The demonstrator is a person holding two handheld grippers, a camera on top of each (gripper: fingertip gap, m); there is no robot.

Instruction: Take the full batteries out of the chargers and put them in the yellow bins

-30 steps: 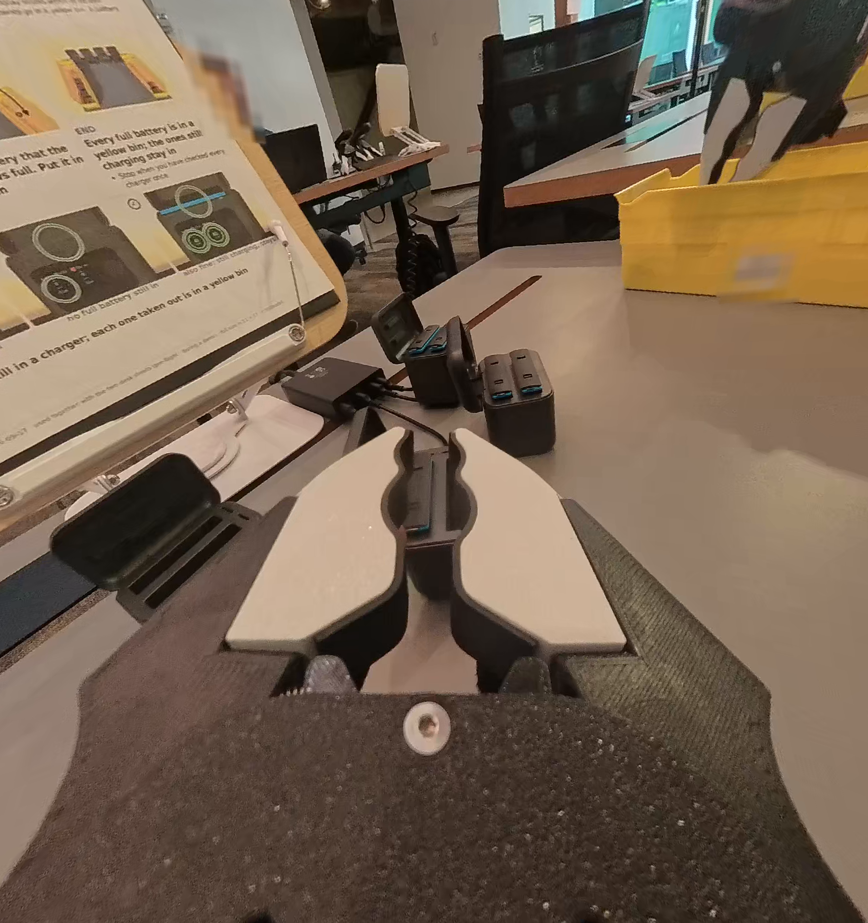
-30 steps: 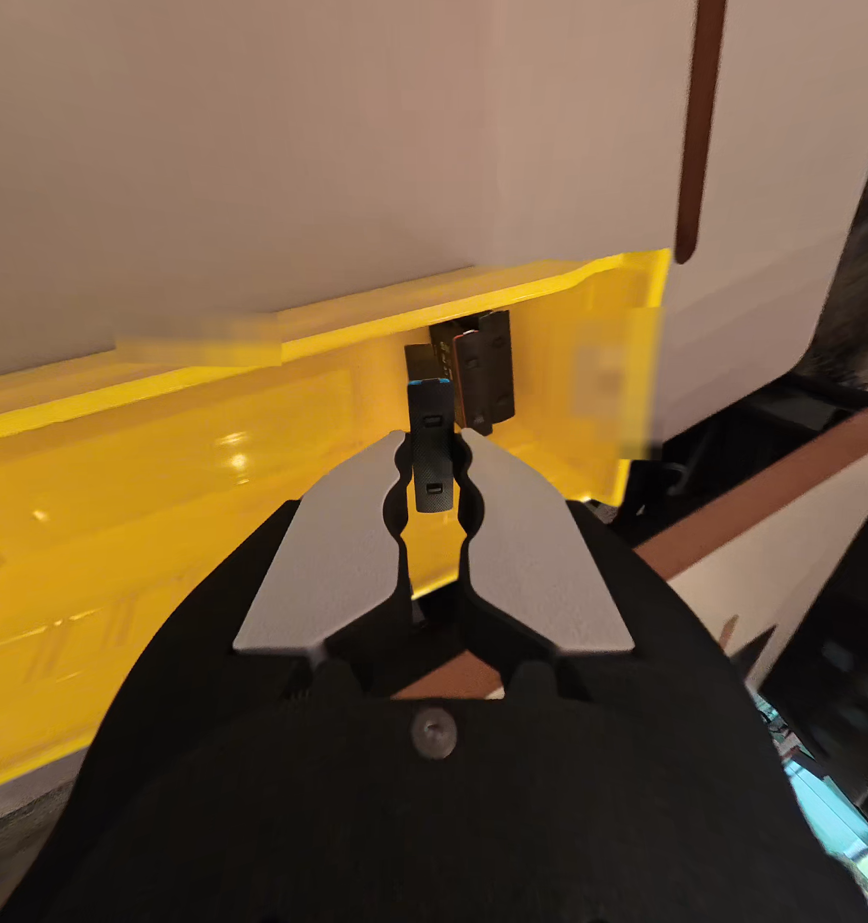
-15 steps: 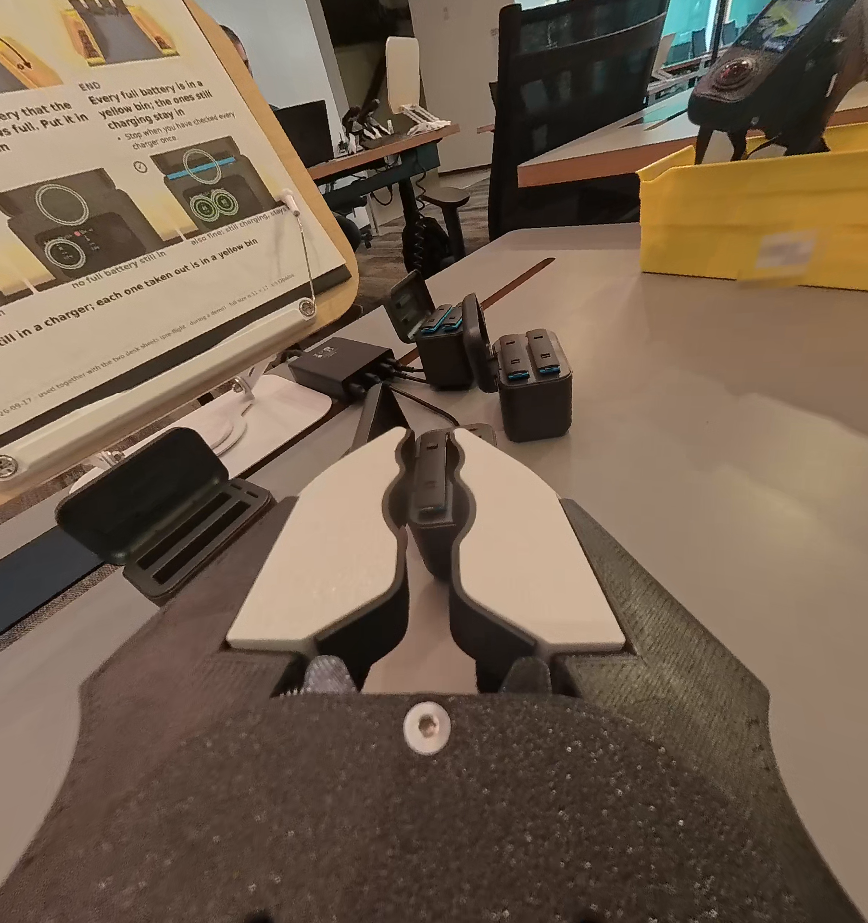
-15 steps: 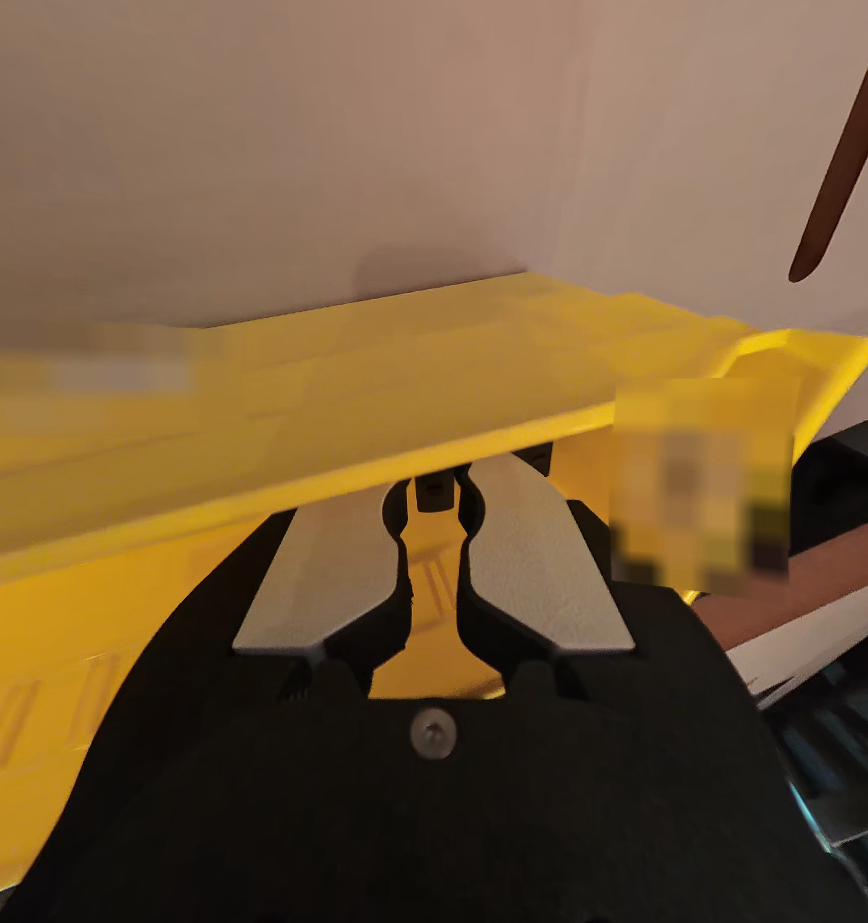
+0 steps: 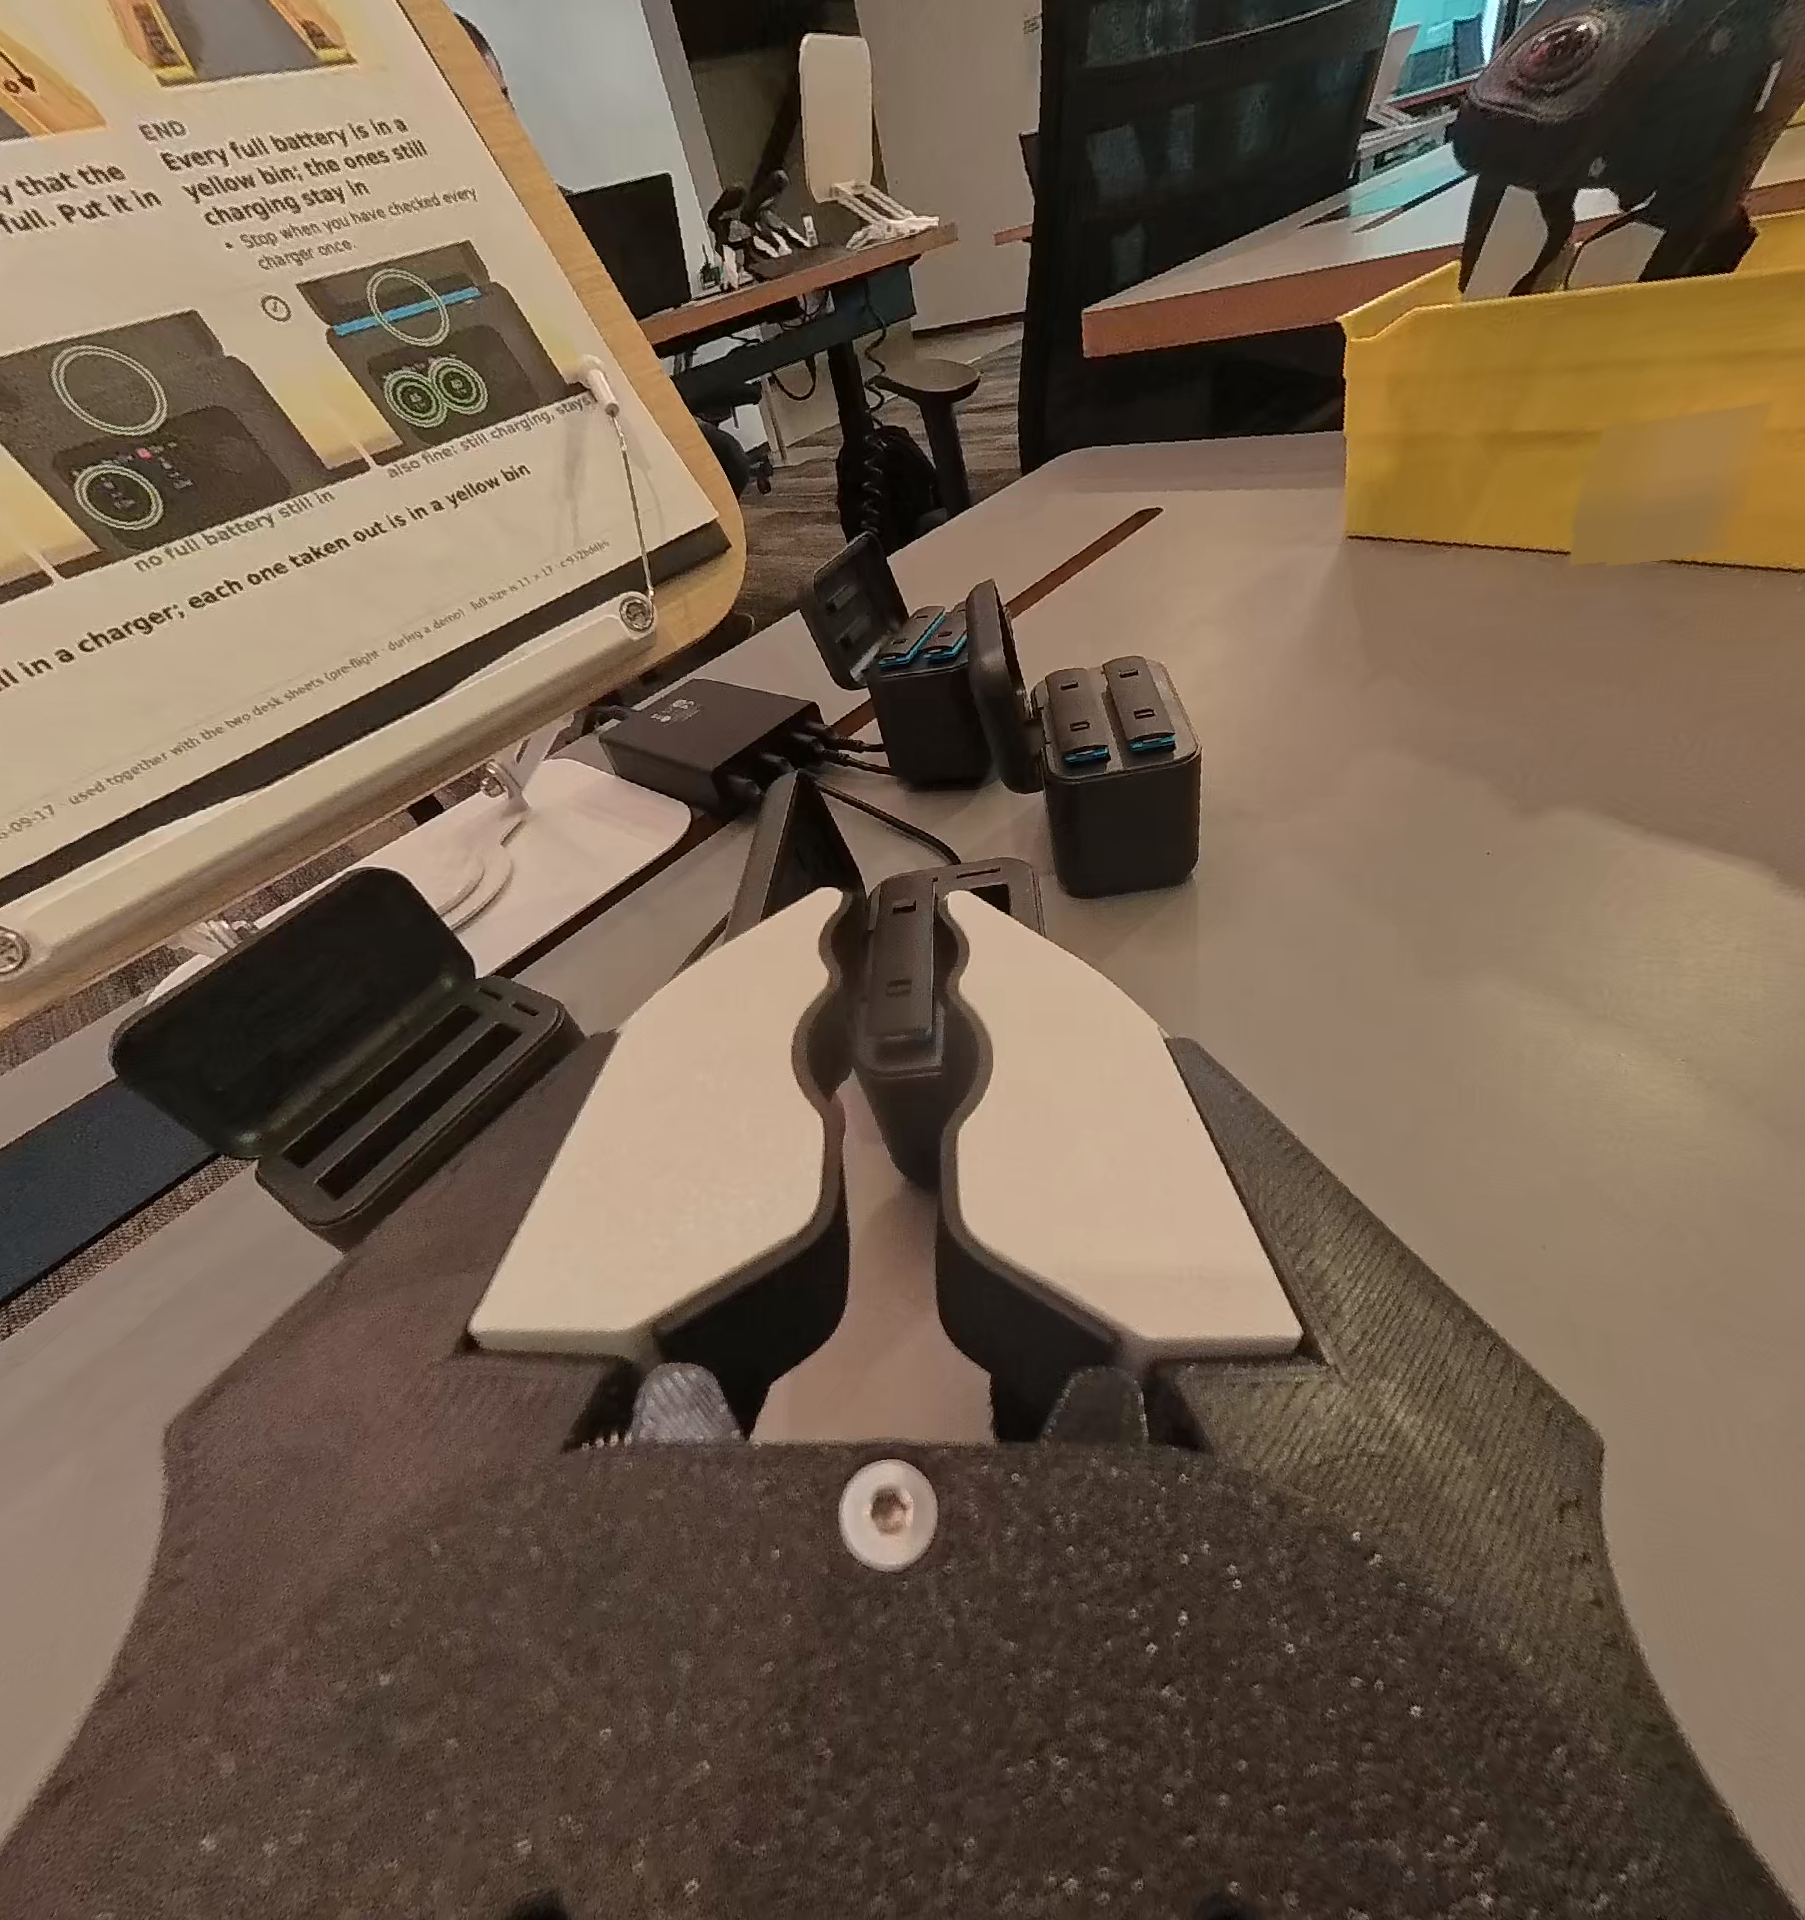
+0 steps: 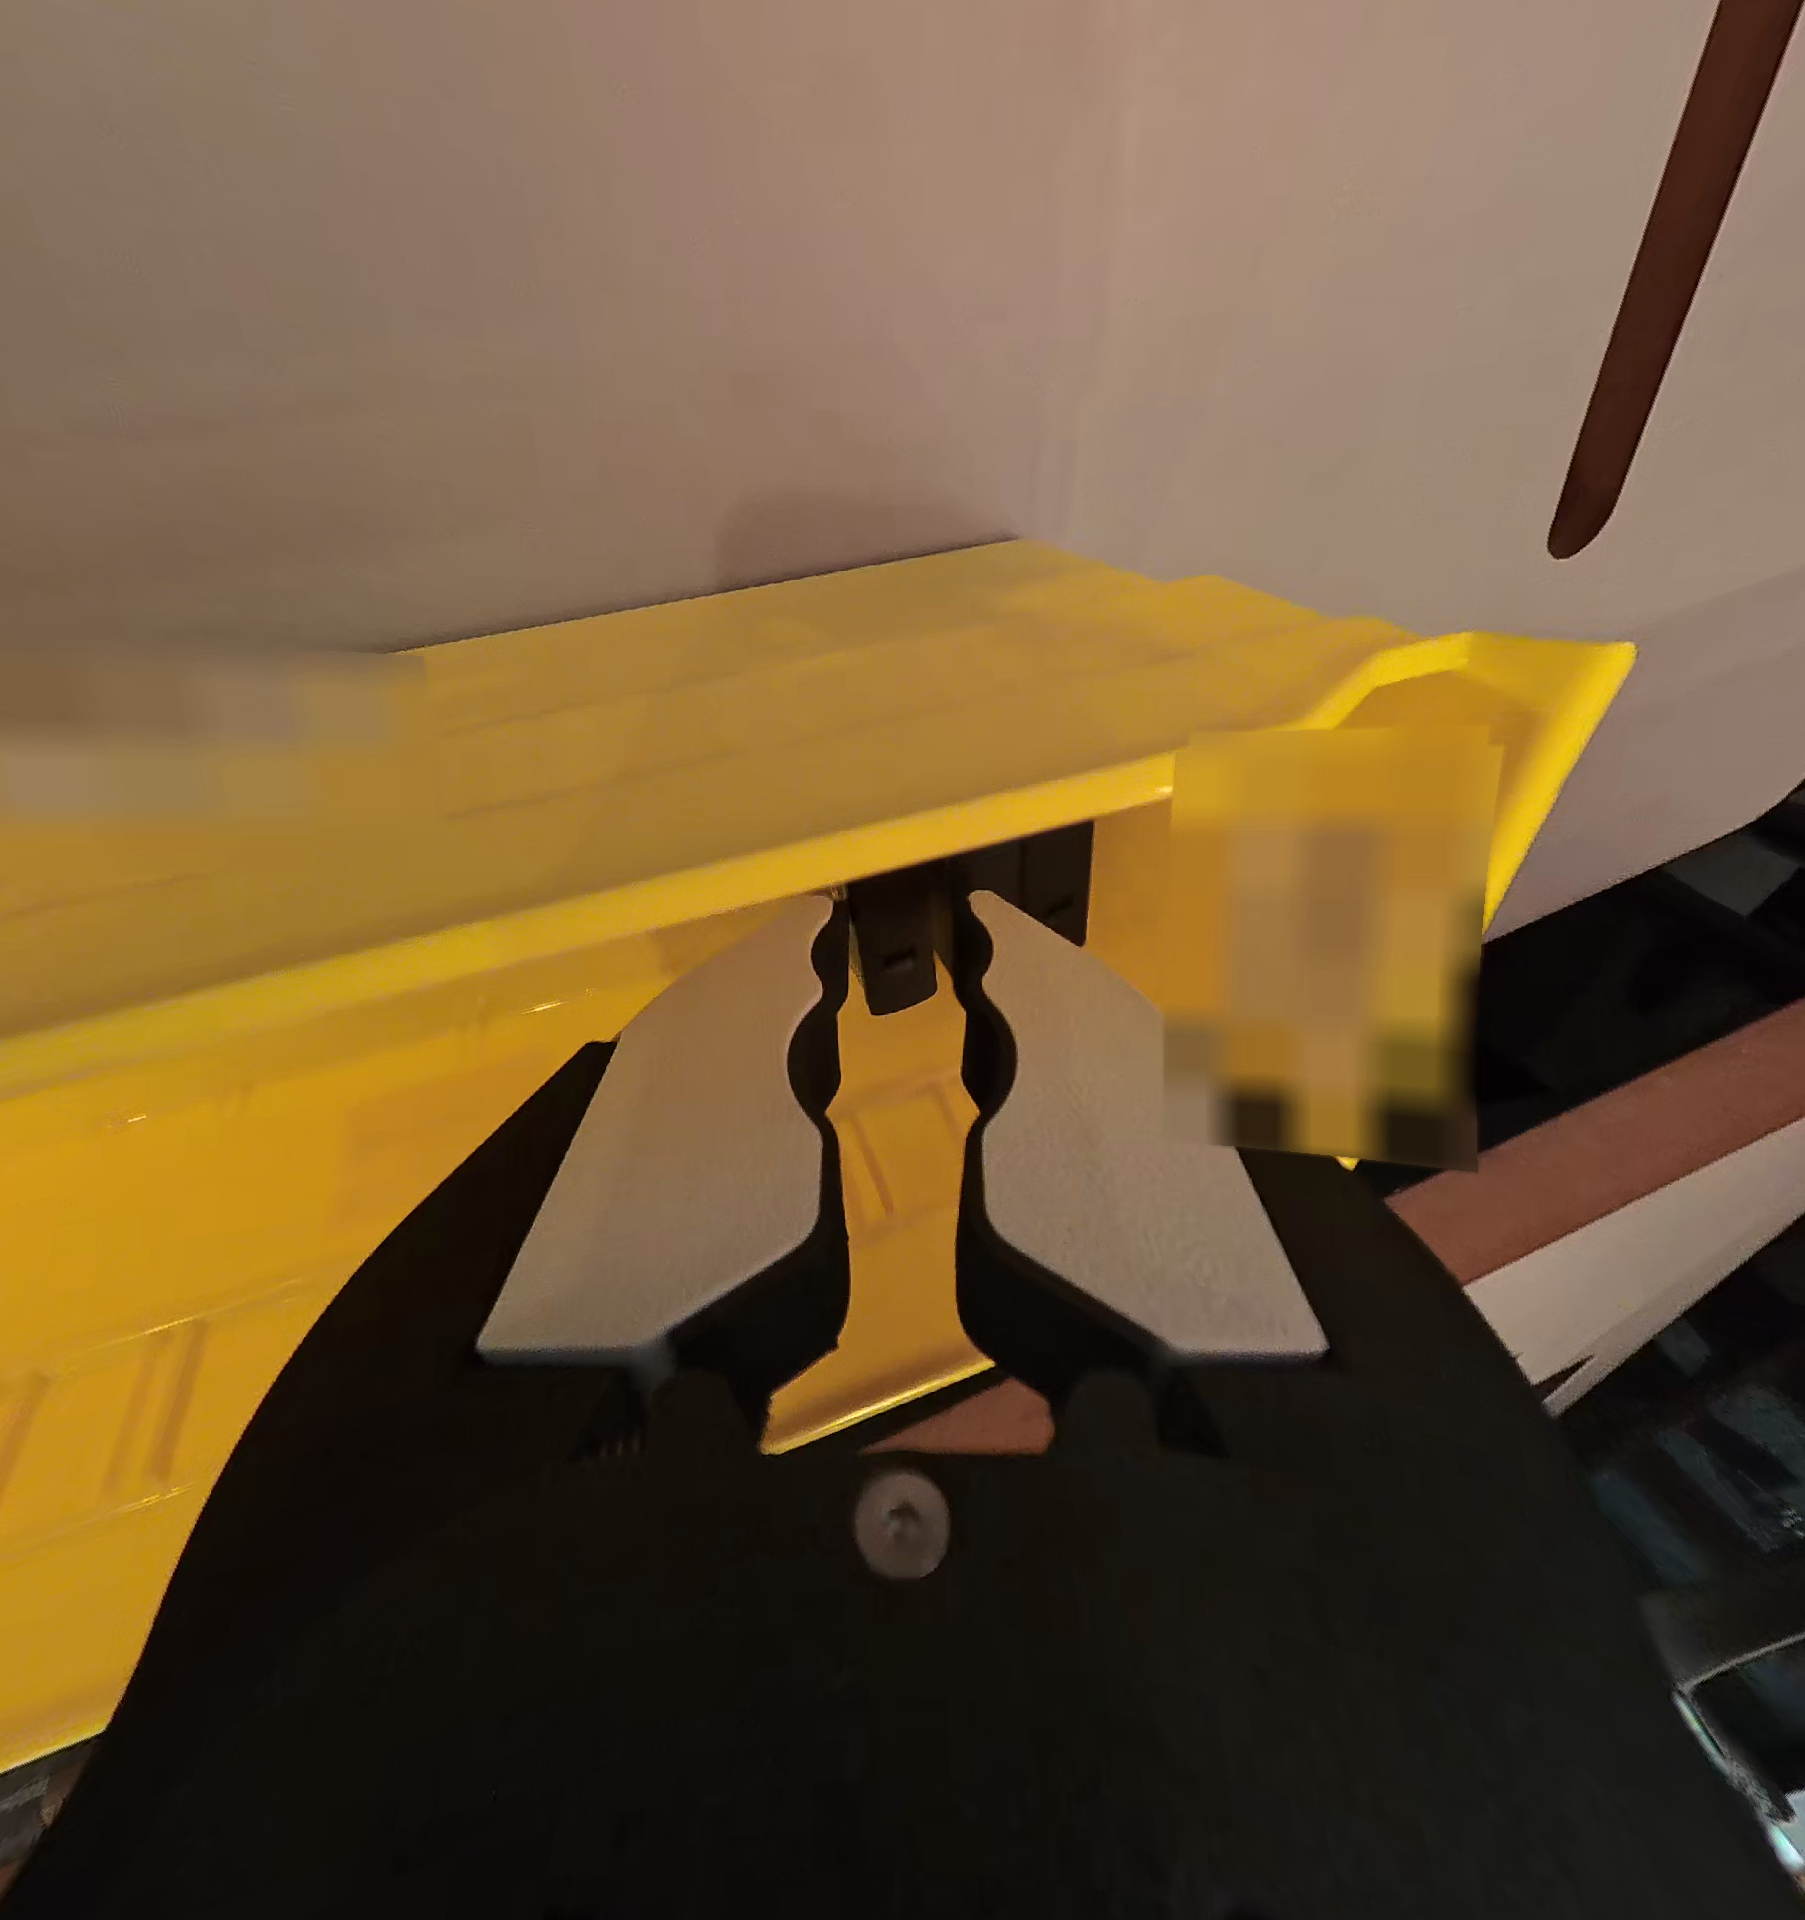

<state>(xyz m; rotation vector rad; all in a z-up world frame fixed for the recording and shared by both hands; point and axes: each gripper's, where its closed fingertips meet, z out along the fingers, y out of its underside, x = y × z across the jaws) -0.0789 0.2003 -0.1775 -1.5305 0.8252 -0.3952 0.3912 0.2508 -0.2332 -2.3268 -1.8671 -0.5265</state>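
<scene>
Both tongs carry a battery: one lifted from its charger, one at the bin.

Left tongs (image 5: pixel 893 925) are clamped on a battery (image 5: pixel 898 982) at frame centre, above its charger (image 5: pixel 965 883); a tilted pull could drag the charger. Right tongs (image 6: pixel 903 914) look slightly parted around a second battery (image 6: pixel 896 961) under the yellow bin's (image 6: pixel 669 790) rim; a snag there could drop it on the counter (image 6: pixel 773 260).

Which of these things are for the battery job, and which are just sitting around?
For the job: left gripper, held battery, chargers, yellow bin, right gripper, second battery.
Just lying about: instruction board, power hub, chair.
</scene>
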